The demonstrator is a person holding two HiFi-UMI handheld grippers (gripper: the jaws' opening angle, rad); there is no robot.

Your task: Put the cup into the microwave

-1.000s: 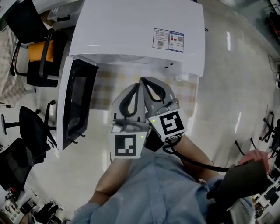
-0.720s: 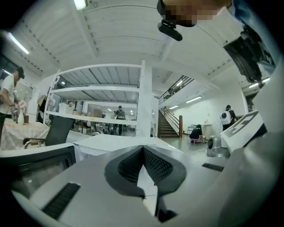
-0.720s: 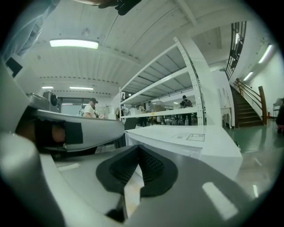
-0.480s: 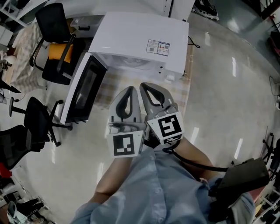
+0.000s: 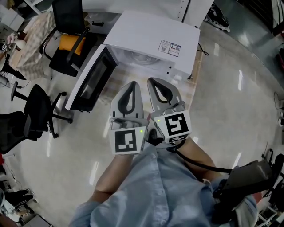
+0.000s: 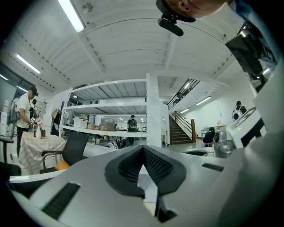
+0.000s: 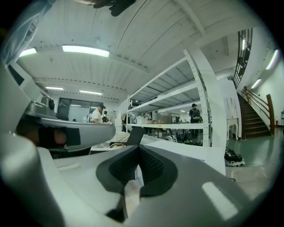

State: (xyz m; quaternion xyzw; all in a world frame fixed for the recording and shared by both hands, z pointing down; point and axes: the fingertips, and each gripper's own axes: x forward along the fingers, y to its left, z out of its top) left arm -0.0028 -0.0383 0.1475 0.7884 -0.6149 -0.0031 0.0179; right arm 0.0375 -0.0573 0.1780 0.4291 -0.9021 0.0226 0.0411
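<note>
White microwave (image 5: 151,37); black, orange-cushioned chair (image 5: 66,13)

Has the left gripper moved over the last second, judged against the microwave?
Yes. The left gripper has risen along with the head camera: the microwave below it looks smaller in the head view, while the gripper keeps its size.

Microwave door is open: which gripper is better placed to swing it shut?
Left, probably. The door hangs open on the side of the left gripper; the right gripper sits farther from it. Both are shut and empty.

A black chair (image 5: 66,17) holds an orange cushion (image 5: 70,43).
</note>
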